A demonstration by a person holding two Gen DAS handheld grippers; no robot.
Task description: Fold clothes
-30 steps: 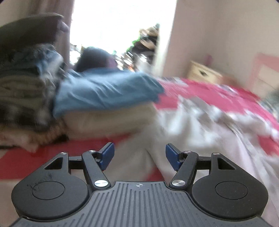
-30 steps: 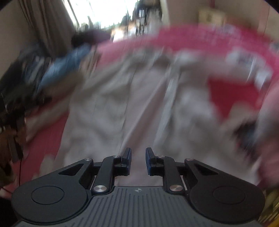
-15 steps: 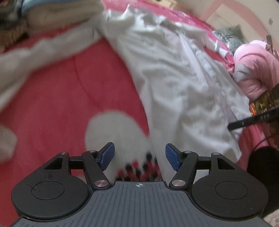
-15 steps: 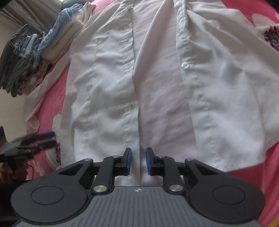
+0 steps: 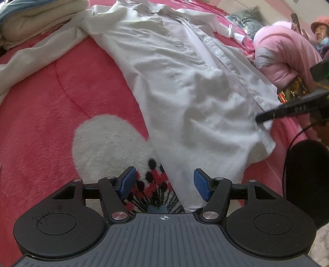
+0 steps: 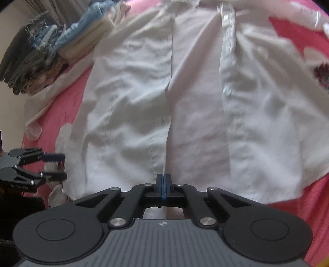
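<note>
Left wrist view looks down on a white button-up shirt [image 5: 185, 86] spread front-up and unbuttoned across a pink fleece blanket [image 5: 51, 106] with a white heart patch [image 5: 109, 143] and a black, red and white flower print [image 5: 152, 184]. The left gripper [image 5: 164, 182] hangs over the shirt's lower left hem corner; its blue pads stand apart and are closing slowly, with the hem edge and flower print showing between them, not yet pressed. One sleeve [image 5: 37, 55] trails away to the left, toward folded cream and blue laundry [image 5: 37, 18] at the top corner. At the right edge, a person in a pink jacket [image 5: 287, 53] sits beside the bed, and the black tip of the right gripper [image 5: 267, 117] rests at the shirt's hem. Right wrist view shows the same shirt [image 6: 133, 102] from the hem end, its two open plackets running up the middle. The right gripper [image 6: 163, 182] has its pads pressed fully together at the hem beside the left placket; whether cloth is pinched between them cannot be told. A stack of folded clothes [image 6: 45, 51], denim and checked fabric, crowds the upper left, and the left gripper [image 6: 53, 166] appears at the left edge, jaws apart.
</note>
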